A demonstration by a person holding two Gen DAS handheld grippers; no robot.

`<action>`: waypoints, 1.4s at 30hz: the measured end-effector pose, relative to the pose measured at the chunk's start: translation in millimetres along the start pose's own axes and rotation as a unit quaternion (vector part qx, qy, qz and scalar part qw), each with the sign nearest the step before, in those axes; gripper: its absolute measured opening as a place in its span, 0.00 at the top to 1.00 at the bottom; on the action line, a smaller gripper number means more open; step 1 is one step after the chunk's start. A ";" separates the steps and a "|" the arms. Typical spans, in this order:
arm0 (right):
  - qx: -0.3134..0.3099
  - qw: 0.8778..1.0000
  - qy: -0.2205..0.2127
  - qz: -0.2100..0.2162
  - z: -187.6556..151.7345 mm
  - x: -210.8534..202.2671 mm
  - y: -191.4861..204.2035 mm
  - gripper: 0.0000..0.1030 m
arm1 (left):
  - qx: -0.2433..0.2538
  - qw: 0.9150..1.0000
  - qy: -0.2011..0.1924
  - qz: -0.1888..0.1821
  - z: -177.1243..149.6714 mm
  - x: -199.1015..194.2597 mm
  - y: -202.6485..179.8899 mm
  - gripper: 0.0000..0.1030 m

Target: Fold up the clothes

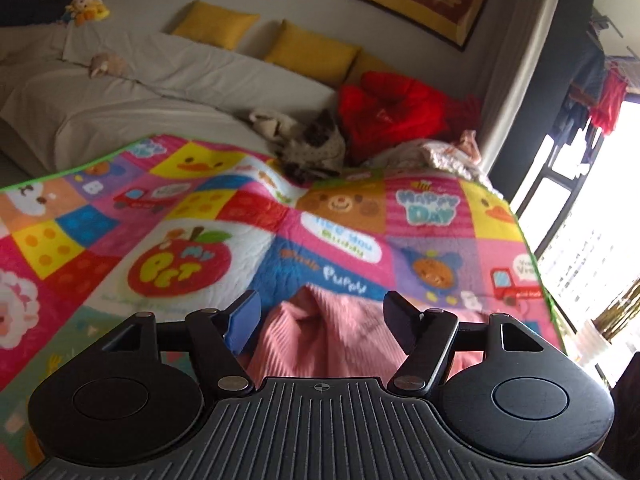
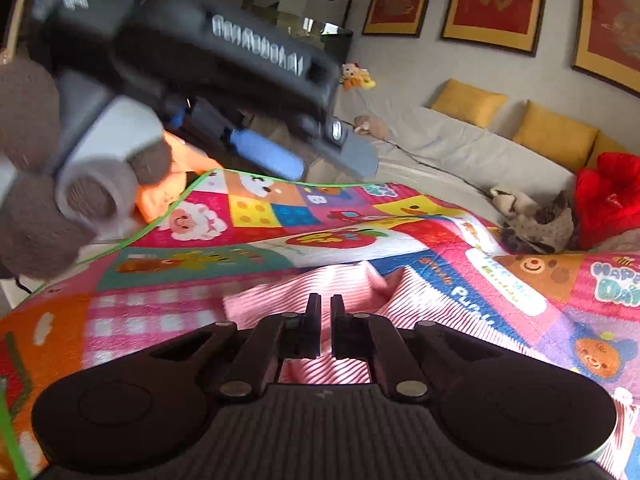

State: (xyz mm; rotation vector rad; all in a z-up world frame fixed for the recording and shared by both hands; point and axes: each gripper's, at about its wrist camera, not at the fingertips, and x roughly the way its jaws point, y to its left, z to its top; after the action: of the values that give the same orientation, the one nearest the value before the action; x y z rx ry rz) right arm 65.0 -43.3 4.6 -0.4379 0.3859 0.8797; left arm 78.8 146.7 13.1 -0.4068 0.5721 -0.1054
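Bright patchwork squares of ducks, bears and an apple cover the quilt [image 1: 248,216] spread on the bed [image 1: 132,92], with yellow cushions [image 1: 216,24] against the grey wall and framed red pictures [image 2: 496,0] above. On the quilt's near edge lies a pink ribbed garment [image 1: 336,332], bunched into soft folds. The left hand-held gripper [image 1: 320,320] sits just over it with its fingers wide apart, the cloth showing between them. The right hand-held gripper [image 2: 326,328] has its fingers drawn close with only a narrow slit left; the garment [image 2: 348,280] lies right under and ahead of them, but whether cloth is pinched there cannot be told. In the right wrist view the left hand-held gripper [image 2: 264,152] shows blurred above the quilt's far left corner. A red jacket [image 1: 392,108] and a spotted grey garment [image 1: 316,148] are heaped past the quilt's far edge, near the wall.
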 end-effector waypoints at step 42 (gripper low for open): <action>0.035 0.974 -0.090 -0.204 7.0 -53.4 -70.1 0.95 | -0.044 0.995 -0.067 -0.059 36.3 -20.5 -15.2 0.25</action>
State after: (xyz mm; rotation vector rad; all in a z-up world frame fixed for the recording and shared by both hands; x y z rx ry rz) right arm 91.3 -113.6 51.3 -0.3515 0.1511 0.4980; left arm 81.7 149.5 57.2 -0.5292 0.4212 -0.1664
